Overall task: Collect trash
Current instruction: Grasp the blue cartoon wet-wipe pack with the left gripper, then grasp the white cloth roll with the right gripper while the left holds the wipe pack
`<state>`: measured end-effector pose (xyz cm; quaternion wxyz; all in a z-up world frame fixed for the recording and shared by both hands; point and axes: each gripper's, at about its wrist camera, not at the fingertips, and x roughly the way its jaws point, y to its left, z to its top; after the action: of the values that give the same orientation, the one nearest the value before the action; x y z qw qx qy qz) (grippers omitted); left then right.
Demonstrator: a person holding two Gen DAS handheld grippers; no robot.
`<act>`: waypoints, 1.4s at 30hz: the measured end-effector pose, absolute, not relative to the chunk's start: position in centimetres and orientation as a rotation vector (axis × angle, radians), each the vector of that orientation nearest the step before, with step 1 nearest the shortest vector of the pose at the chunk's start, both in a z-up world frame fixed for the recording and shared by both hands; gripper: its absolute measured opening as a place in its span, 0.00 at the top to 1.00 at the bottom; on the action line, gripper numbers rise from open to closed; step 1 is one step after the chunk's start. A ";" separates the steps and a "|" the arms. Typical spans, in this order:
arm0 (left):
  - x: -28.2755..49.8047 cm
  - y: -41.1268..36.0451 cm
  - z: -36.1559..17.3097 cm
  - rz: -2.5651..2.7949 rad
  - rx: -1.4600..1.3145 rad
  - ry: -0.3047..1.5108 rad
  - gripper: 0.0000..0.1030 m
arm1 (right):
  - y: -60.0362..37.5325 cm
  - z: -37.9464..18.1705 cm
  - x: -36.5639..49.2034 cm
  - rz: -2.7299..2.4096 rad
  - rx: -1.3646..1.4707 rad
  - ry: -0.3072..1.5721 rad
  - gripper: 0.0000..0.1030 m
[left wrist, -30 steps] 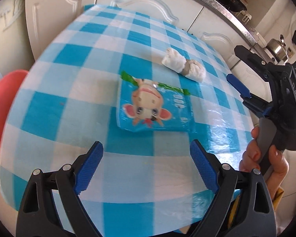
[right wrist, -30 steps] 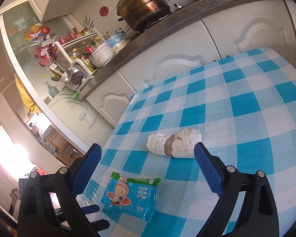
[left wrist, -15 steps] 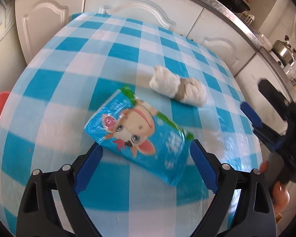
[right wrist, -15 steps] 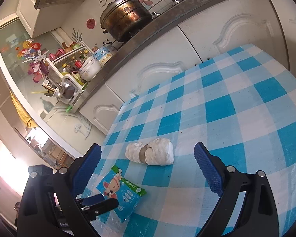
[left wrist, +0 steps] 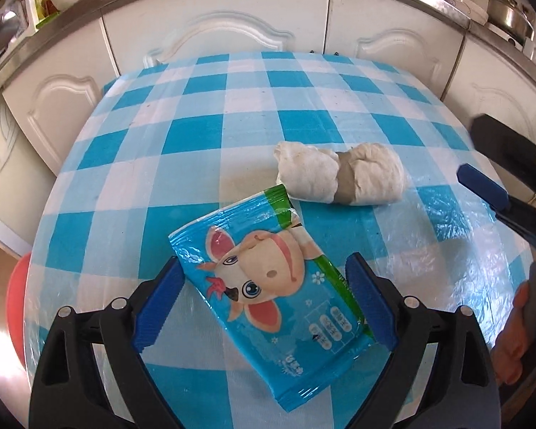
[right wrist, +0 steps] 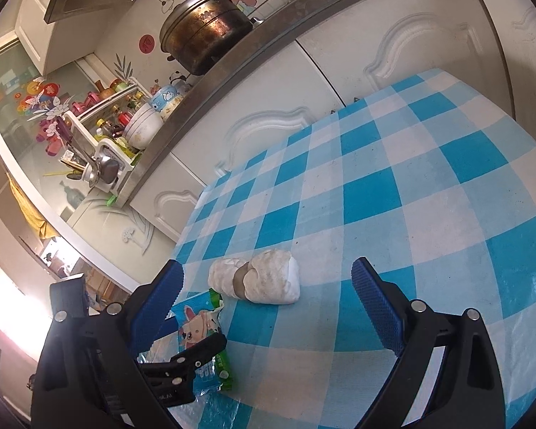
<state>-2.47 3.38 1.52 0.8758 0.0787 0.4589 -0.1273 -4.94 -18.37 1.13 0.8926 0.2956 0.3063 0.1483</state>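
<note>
A blue wet-wipe packet [left wrist: 253, 275] with a cartoon cow lies on the blue-and-white checked tablecloth [left wrist: 303, 82]. My left gripper [left wrist: 266, 300] points down over it, its jaws wide and still opening. The packet lies between the two blue pads, and I see no squeeze on it. Just beyond lies a crumpled white tissue wad [left wrist: 339, 178] with a grey-brown band. My right gripper [right wrist: 268, 268] is open and a little short of the tissue wad [right wrist: 261, 280], which sits ahead between its fingers. The packet [right wrist: 196, 325] shows at lower left there.
White cabinet doors [left wrist: 232, 35] stand behind the table's far edge, under a steel counter with a big pot [right wrist: 203, 35] and a dish rack. A red round thing [left wrist: 16, 304] sits low beside the table's left edge. A person's hand [left wrist: 518, 329] holds the right gripper's handle.
My left gripper has swung forward and rolled, so the packet went from ahead of the fingers to between them. The right gripper has drawn closer to the tissue wad.
</note>
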 end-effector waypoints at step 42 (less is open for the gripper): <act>-2.8 10.3 1.5 -0.221 0.020 0.928 0.24 | -8.4 -0.3 1.8 0.204 0.160 0.866 0.15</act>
<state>-2.77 10.34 1.49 0.8883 0.0097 0.4467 -0.1065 1.78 -8.36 -0.29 0.8995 0.0774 0.4185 0.0988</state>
